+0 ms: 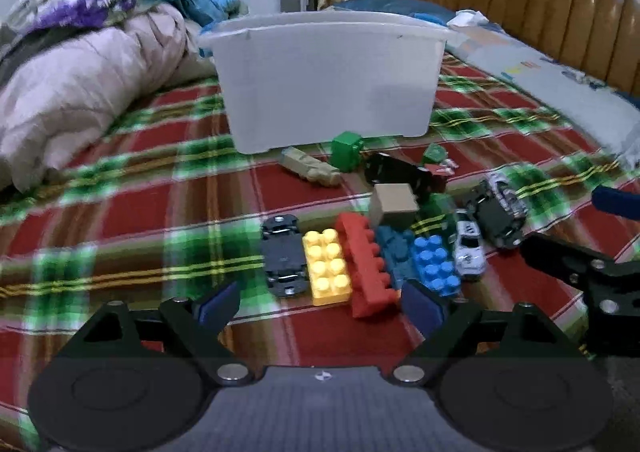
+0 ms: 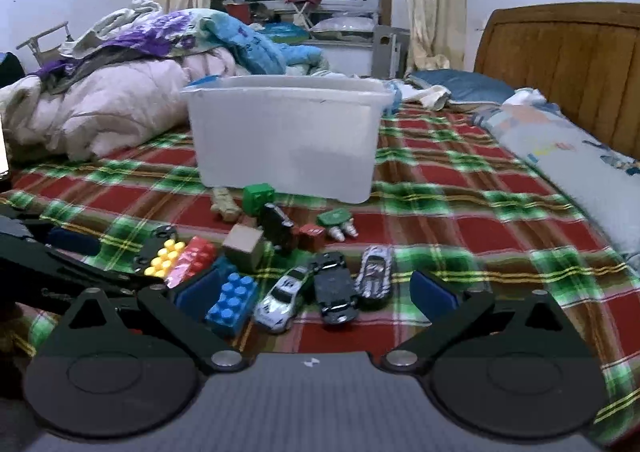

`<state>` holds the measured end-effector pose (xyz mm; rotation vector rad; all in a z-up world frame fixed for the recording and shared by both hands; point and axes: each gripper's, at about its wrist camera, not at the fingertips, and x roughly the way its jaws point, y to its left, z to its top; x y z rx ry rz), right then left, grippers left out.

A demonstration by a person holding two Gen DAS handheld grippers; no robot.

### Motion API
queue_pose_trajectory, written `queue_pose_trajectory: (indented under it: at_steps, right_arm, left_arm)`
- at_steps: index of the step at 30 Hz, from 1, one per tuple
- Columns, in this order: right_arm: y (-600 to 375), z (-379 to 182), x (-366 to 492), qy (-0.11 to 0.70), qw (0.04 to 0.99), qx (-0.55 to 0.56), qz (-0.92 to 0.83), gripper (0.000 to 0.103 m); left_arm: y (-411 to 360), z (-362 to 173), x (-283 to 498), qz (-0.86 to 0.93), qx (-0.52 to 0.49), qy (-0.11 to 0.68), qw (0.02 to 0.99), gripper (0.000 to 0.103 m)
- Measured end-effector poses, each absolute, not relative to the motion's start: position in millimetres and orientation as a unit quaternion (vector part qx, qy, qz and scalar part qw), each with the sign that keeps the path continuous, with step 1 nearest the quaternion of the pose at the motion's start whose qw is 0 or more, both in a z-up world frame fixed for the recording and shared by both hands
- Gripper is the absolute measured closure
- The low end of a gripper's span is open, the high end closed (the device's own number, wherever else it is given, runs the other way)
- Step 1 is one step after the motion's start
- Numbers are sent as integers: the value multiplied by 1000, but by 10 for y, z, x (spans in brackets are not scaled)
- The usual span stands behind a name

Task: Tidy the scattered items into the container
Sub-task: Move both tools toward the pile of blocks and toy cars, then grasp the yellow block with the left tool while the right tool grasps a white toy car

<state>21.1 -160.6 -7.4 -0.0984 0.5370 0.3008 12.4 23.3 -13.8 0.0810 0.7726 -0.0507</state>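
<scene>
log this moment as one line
left gripper: open, empty | right gripper: open, empty | toy blocks and cars: scattered on plaid blanket | white plastic bin: upright behind them

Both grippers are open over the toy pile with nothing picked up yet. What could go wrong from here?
1. The yellow brick, red brick and blue brick lie packed side by side, so the left gripper may catch two or knock a neighbour.
2. The right gripper hangs above the white car and black car, which touch; cars may roll on the soft blanket.
3. The bin has tall walls; a low carry may hit its rim.
</scene>
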Motion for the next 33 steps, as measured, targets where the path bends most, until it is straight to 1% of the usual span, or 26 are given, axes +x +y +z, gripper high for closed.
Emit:
queue_pose_trajectory:
  at_steps: [3, 6, 10, 12, 13, 14, 15, 16, 17, 19, 22, 27, 30, 31, 32, 33]
  right_arm:
    - [-1609, -109, 199, 271, 948, -42, 164, 0]
    - [-1588, -161, 211, 286, 940, -43, 179, 11]
    - [-1578, -231, 226, 294, 937, -55, 179, 18]
    - [-1576, -264, 241, 299, 936, -65, 175, 27]
    - [-1589, -270, 247, 300, 935, -64, 179, 41]
    - [-1609, -272, 249, 300, 933, -57, 189, 50]
    - [-1632, -276, 255, 301, 932, -50, 196, 50]
    - [-1645, -283, 266, 303, 931, -46, 196, 50]
    - [-1648, -290, 282, 309, 931, -50, 190, 49]
    - [-1646, -305, 291, 310, 931, -60, 182, 49]
    - [-1676, -309, 288, 309, 931, -57, 185, 52]
    - [-1716, -333, 386, 312, 935, -62, 158, 52]
    - [-1714, -354, 475, 309, 938, -80, 138, 55]
    - [-1707, -371, 505, 310, 938, -84, 133, 62]
    - [-1708, -387, 543, 313, 937, -86, 131, 73]
    - [-1714, -405, 575, 317, 936, -82, 132, 76]
  left_arm:
    - [240, -152, 81, -31, 47, 372, 926, 12]
    - [265, -180, 47, -49, 39, 376, 924, 12]
    - [360, -270, 91, -40, 15, 388, 921, 14]
    - [397, -313, 155, -42, -2, 396, 917, 18]
    - [396, -333, 185, -43, -4, 396, 917, 20]
    - [384, -356, 215, -45, -1, 397, 917, 21]
    - [365, -379, 248, -49, 0, 399, 916, 21]
    - [345, -401, 269, -56, -2, 401, 914, 24]
    - [327, -416, 285, -61, -5, 402, 914, 30]
    - [310, -434, 289, -72, -10, 399, 914, 36]
    - [308, -475, 296, -86, -18, 399, 913, 38]
    - [291, -445, 419, -97, -36, 400, 911, 41]
    - [272, -446, 538, -86, -6, 392, 916, 47]
    - [282, -461, 570, -80, 3, 393, 916, 50]
    - [312, -470, 598, -78, 4, 395, 915, 51]
    - [349, -468, 601, -81, -4, 394, 915, 51]
